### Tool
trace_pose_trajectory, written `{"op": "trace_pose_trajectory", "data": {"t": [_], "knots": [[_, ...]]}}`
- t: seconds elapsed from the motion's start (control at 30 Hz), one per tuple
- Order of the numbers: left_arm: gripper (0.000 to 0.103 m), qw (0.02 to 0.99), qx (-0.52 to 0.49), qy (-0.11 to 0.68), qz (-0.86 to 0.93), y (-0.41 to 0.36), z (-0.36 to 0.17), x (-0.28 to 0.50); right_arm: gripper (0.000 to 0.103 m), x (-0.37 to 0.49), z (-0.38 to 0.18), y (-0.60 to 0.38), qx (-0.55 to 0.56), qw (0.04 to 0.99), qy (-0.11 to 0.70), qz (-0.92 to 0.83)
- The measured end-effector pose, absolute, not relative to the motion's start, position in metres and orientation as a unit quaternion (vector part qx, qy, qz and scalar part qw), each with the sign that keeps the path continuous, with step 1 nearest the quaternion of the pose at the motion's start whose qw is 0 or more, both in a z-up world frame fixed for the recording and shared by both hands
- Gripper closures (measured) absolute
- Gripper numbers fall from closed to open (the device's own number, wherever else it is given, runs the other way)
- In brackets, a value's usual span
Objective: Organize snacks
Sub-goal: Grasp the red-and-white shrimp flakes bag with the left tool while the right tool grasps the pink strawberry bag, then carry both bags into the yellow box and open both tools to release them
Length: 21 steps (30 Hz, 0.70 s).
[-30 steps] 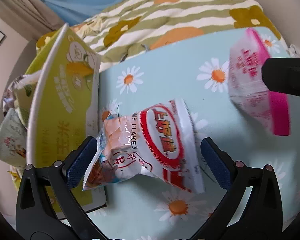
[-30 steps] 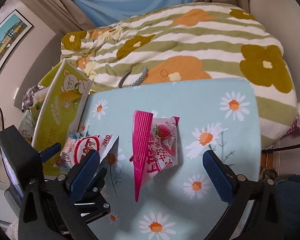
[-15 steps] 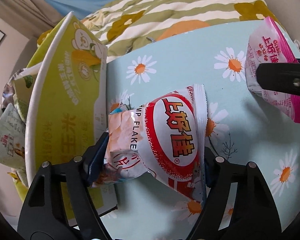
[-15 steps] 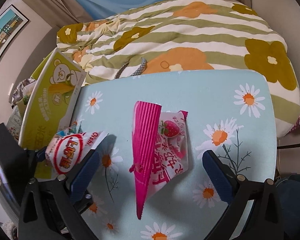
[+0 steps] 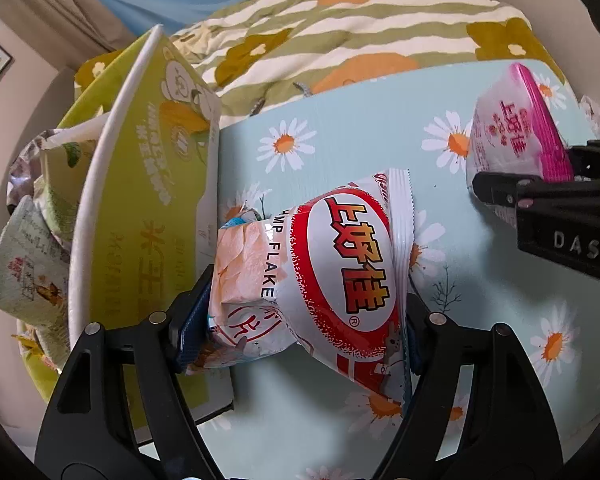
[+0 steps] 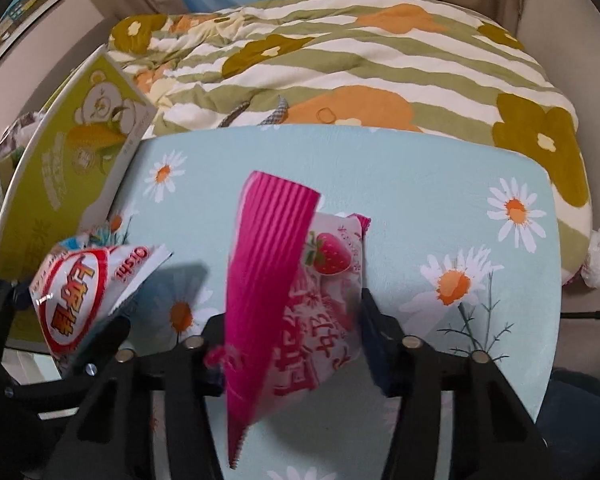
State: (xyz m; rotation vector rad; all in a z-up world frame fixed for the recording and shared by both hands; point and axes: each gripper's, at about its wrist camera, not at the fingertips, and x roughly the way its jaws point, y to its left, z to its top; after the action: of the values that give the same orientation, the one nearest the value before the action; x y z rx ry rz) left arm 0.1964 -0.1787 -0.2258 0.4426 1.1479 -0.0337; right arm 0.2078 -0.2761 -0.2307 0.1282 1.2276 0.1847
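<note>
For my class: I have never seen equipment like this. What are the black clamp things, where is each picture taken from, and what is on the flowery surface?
No robot here: a person holds a two-finger gripper in each hand, each with a fisheye camera looking along its fingers. One picture is from the left gripper, shut on a red-and-white snack bag. The other is from the right gripper, shut on a pink strawberry snack bag. Each view also catches the other gripper at its edge. Beneath is a blue daisy-print table. A yellow-green carton stands at its left, more packets behind it. Behind lies a striped floral quilt.
</note>
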Motion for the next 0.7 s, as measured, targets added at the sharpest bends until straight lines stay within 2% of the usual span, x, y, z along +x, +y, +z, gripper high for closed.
{"op": "trace_pose_trajectory", "data": {"t": [0.1,0.4,0.7], "knots": [[0.029,0.822,0.202,0.533,-0.015,-0.180,-0.219,0.194,0.065,0.203,-0.224,-0.274,0.047,0.817,0.567,0.089],[0.029,0.843,0.188,0.504,-0.008,-0.184,-0.181,0.185,0.065,0.188,-0.181,-0.279,0.056,0.834,0.539,0.104],[0.029,0.880,0.141,0.454,0.002,-0.169,-0.101,0.170,0.065,0.171,-0.105,-0.269,0.043,0.860,0.491,0.133]]}}
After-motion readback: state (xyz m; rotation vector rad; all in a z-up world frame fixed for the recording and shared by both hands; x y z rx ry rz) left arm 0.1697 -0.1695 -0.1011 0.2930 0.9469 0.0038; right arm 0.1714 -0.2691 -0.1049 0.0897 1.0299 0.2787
